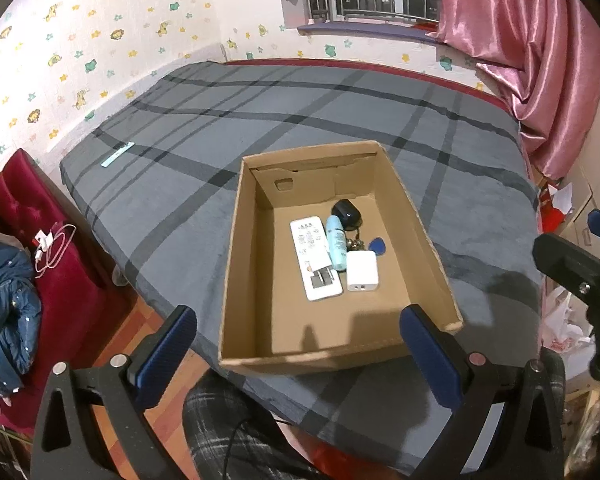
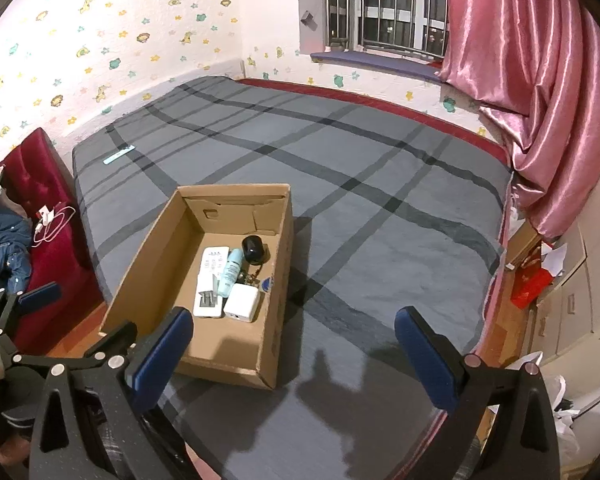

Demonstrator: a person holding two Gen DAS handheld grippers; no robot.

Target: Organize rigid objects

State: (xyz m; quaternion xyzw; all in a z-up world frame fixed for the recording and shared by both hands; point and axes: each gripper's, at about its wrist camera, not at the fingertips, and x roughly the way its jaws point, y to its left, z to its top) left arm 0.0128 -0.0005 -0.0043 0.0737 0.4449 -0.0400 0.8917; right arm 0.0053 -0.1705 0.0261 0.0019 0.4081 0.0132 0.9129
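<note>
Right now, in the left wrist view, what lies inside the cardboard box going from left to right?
White remote control → light blue bottle → white charger, with a blue key tag furthest right.

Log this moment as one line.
left gripper: open, empty | right gripper: open, empty | cardboard box: remote, bottle, charger inside

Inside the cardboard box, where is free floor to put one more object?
In the cardboard box, the floor is bare along the left wall and across the near end. The far right is crowded: white remote, light blue bottle, white charger, black case and keys lie packed together.
</note>
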